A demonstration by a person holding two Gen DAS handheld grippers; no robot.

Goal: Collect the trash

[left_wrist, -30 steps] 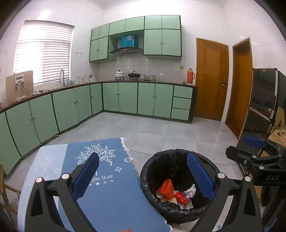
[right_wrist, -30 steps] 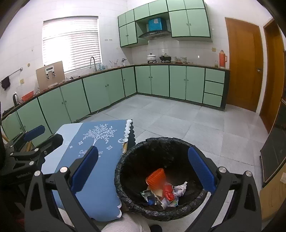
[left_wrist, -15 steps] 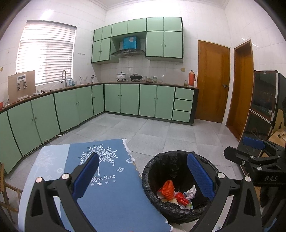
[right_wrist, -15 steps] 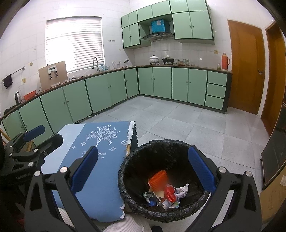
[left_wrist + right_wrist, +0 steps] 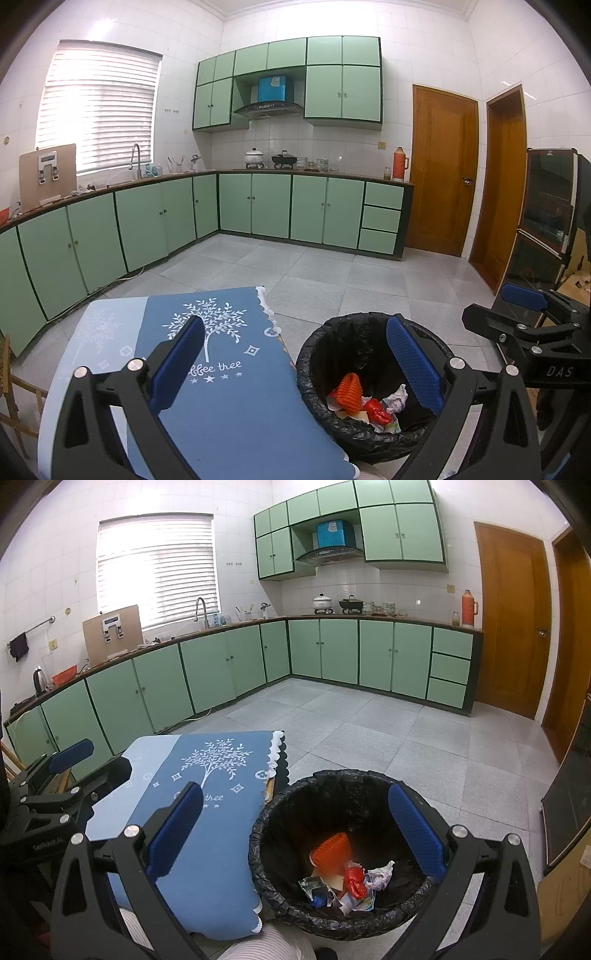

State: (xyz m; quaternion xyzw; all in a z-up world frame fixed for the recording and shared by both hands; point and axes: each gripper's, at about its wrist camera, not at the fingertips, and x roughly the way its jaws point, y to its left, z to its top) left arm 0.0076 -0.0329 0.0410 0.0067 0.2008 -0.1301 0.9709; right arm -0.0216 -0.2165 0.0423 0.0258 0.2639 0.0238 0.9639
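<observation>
Trash (image 5: pixel 341 877) in the lined bin (image 5: pixel 280 805), both tools (image 5: pixel 295 363) (image 5: pixel 295 834) above, spread wide, empty

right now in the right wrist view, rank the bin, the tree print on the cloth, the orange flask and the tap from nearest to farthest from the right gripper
1. Bin: just below the right gripper, right of the cloth.
2. Tree print: on the blue cloth, ahead to the left.
3. Tap and orange flask: both on the far counters, tap left by the window, flask right by the door; too close to call.
</observation>
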